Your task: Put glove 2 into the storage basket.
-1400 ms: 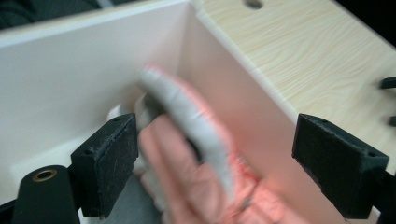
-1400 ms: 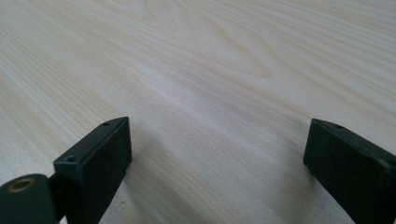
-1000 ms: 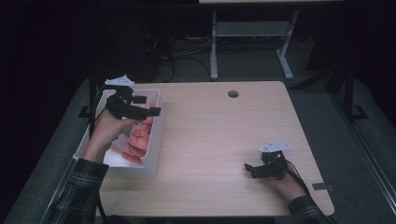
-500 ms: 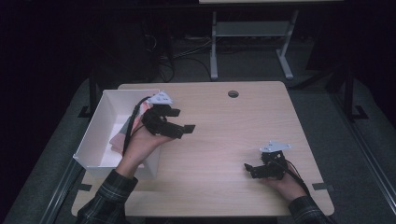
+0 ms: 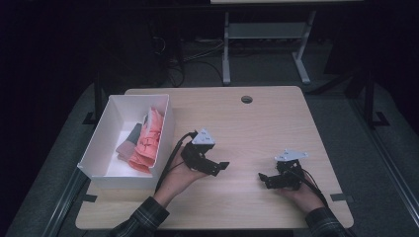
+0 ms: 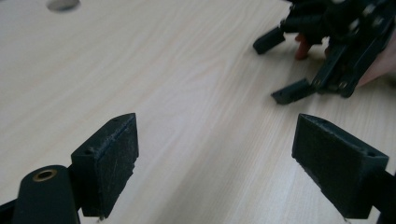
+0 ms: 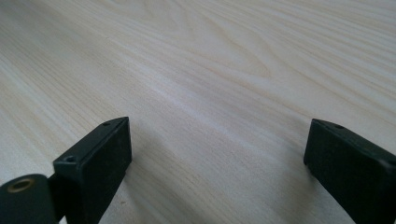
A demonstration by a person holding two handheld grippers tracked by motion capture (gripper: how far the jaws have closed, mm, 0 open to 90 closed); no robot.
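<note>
Pale wood grain is running under both tools, and neither is carrying anything. The left tool (image 5: 210, 165) is hovering over the tabletop (image 5: 257, 128) just right of the white bin (image 5: 109, 170), jaws spread wide with bare wood between them. The pink cloth (image 5: 148, 140) is lying inside that bin against its right wall, with a grey piece (image 5: 129, 138) beside it, possibly another cloth. The right tool (image 5: 272, 180) is resting low near the front right of the tabletop, jaws also parted and gripping nothing. If the next step is fetching cloth, I would say the left hand (image 5: 178, 177) is needing to swing back over the bin rim and come down from above, pinching a raised fold rather than scraping the floor. That forearm is angling in from the bottom edge, palm up under the tool; the right hand (image 5: 299, 195) is sitting flat behind its tool.
</note>
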